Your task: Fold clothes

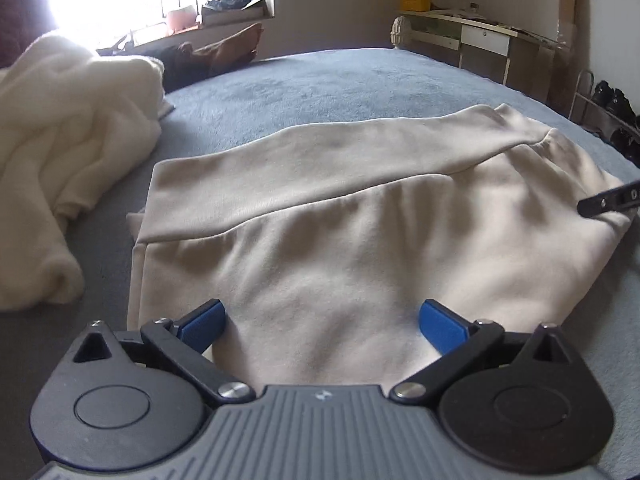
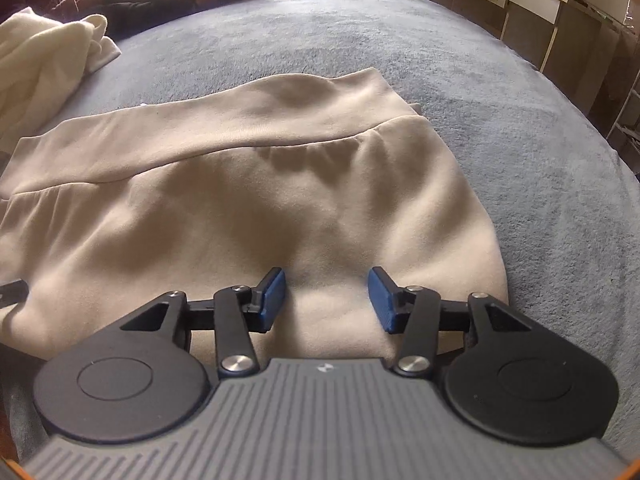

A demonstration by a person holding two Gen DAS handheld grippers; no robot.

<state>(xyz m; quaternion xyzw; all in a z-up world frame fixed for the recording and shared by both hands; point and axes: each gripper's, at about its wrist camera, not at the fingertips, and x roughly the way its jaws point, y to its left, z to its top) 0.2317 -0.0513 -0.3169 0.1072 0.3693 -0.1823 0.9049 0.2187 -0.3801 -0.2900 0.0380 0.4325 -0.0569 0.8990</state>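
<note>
Fingers, left: the left gripper (image 1: 322, 322) stands wide open, its blue pads (image 1: 200, 322) spread over the near edge of the garment, nothing clamped between them.
Fingers, right: the right gripper (image 2: 327, 300) is partly open, pads (image 2: 272, 294) apart, a soft hump of cloth lying between them but not pinched.
Garment: a beige sweatshirt (image 1: 360, 240) lies partly folded, directly ahead of both sets of fingers, on the grey-blue bed cover (image 2: 520, 120).
Fold line: a broad ribbed hem band (image 1: 320, 164) crosses the far side, beyond the fingertips.
Step in hand: judged a release after a fold, both hands poised at the near edge.
Next move: likely a fresh grip on the near edge or a side, both jaws closing on cloth together so the layers travel evenly.
Off to the left: a cream fleece heap (image 1: 60, 140), well apart from the fingers, seemingly awaiting its turn.
</note>
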